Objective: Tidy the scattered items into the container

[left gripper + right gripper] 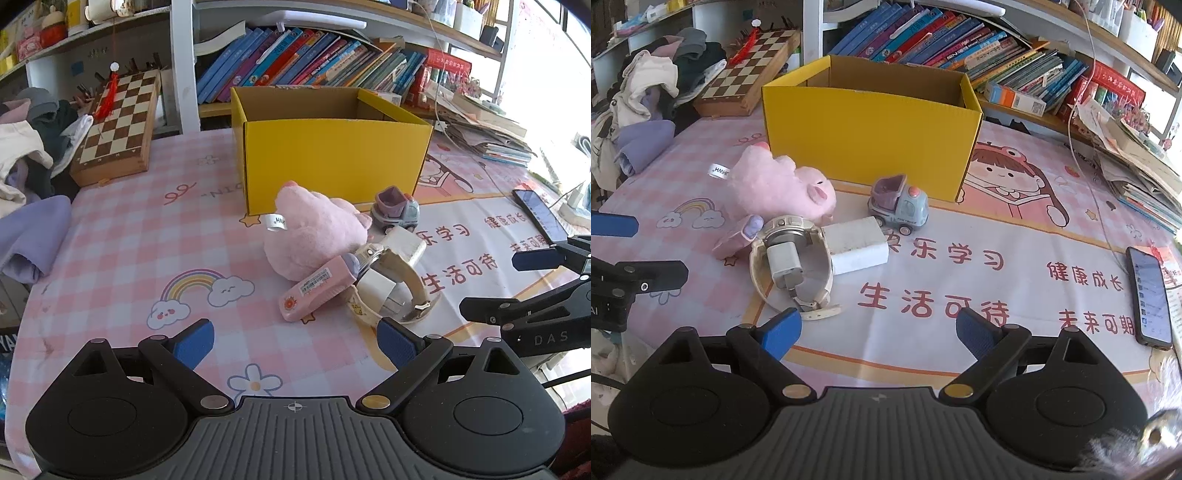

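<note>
Left gripper [295, 341] and right gripper [877, 332] low over table, side by side, jaws apart, empty, facing yellow box [332, 155].

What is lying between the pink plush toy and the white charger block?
The cream wristwatch lies between the pink plush toy and the white charger block, its case touching both. The right wrist view shows this best.

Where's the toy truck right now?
In both wrist views the toy truck stands on the table just in front of the yellow box, near its right corner, between the pink plush and the white charger block.
</note>
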`<state>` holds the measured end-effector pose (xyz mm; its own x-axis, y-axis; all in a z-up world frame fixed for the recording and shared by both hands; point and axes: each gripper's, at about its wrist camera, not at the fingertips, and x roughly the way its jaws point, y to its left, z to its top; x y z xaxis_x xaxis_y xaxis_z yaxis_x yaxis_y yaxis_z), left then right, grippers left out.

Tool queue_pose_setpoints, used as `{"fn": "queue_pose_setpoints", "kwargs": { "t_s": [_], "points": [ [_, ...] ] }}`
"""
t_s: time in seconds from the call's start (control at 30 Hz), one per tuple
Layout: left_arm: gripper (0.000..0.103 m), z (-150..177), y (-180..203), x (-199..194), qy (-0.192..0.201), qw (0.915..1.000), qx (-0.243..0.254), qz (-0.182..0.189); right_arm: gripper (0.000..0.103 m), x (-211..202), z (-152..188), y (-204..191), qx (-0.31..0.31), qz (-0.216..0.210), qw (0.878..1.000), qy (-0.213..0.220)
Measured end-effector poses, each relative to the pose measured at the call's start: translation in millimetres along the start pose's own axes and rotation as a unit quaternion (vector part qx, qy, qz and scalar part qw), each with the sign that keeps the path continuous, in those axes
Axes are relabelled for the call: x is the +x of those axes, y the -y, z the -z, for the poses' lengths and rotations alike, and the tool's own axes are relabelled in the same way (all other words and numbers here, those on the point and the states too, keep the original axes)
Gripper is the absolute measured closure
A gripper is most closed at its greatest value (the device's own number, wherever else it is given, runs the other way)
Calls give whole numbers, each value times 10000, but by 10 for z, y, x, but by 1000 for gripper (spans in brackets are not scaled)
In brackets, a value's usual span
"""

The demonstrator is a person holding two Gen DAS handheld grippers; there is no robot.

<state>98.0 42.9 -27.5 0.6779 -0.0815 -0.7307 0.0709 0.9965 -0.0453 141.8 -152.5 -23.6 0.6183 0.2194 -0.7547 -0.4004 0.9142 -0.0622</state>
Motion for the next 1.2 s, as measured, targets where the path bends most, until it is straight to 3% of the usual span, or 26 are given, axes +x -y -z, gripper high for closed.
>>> {"fn": "queue_pose_setpoints", "kwargs": {
  "t_s": [0.37, 0.5, 0.6, 0.73, 0.83, 1.03, 1.2],
  "points": [
    [7, -29, -11, 155, -128, 9998, -137, 61, 17, 104, -85, 22, -181, -92, 9998, -79],
    [9, -53, 26, 184, -102, 9999, -37, 72, 32, 168, -128, 32, -170, -284, 9993, -156],
    [18, -82, 50, 193, -85, 9999, 42, 104, 45, 222, -158, 28, -190, -427, 9987, -221],
    [39, -118, 67, 233, -147, 9997, 124, 136, 53, 313, -210, 4, -267, -603, 9974, -306],
    [49, -135, 84, 293, -239, 9994, 205, 134, 60, 374, -263, -20, -363, -699, 9963, -330],
    [52, -158, 146, 395, -363, 9979, 542, -60, 77, 498, -334, -87, -600, -897, 9930, -473],
    [56, -182, 205, 492, -403, 9959, 801, -140, 84, 572, -360, -120, -726, -998, 9906, -583]
  ]
}}
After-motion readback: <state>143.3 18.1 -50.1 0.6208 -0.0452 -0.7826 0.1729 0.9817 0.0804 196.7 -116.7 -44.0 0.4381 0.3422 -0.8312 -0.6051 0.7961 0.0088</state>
